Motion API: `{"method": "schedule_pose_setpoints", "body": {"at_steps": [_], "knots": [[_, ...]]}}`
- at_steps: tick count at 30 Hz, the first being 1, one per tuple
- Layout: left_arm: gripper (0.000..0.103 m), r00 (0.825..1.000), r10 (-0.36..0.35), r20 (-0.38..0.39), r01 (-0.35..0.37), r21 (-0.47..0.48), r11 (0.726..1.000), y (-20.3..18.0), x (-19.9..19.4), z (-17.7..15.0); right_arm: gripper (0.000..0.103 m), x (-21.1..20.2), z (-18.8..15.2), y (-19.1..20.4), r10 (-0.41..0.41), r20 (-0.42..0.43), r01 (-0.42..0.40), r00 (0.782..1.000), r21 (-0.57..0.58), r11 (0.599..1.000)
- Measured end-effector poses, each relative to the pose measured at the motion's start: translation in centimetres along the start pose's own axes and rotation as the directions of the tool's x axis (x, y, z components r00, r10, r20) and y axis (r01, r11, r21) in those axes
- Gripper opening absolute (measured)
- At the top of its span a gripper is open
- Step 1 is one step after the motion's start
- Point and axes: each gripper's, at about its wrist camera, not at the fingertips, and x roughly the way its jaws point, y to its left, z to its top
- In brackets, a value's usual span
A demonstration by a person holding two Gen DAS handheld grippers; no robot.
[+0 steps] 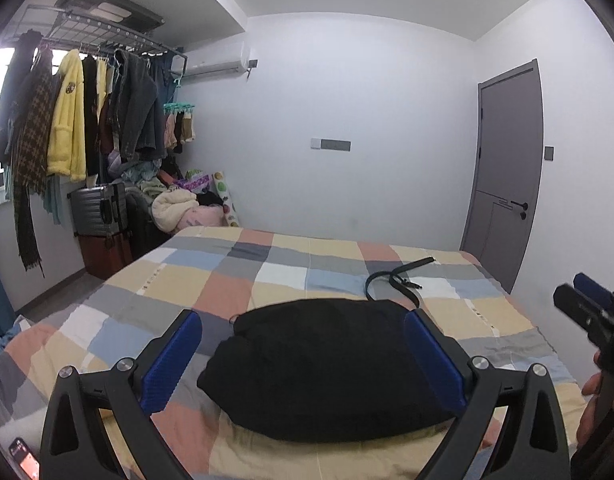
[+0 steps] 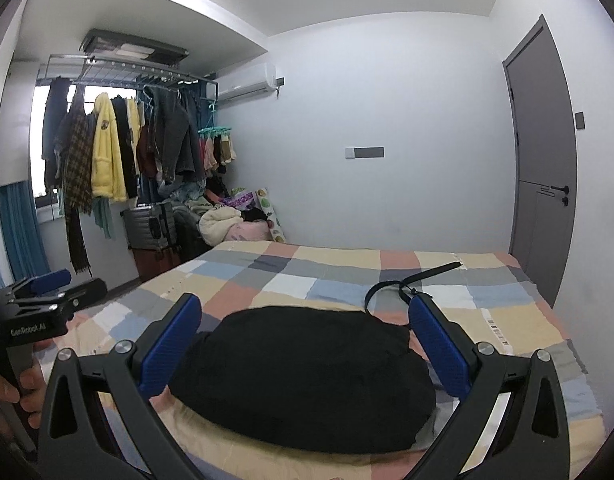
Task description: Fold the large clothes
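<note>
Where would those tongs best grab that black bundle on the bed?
Probably at the black garment's near edge, coming in low from the front. It lies in a rounded mound on the bed; that edge is nearest both open tongs, left and right.

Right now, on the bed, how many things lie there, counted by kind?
Black garment: 1
Black belt: 1
Total: 2
Neither hand-held gripper, left or right, touches them; both are open.
</note>
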Motion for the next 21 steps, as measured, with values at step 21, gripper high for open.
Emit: {"method": "schedule_pose_setpoints", "body": {"at_steps": [21], "knots": [[0.102, 0.986, -0.012, -0.164, 0.007, -0.030, 1.000, -0.4, 2.6, -7.4, 0.103, -0.3, -8.3, -1.3, -0.052, -0.178, 0.060, 0.983, 0.042, 0.997]]}}
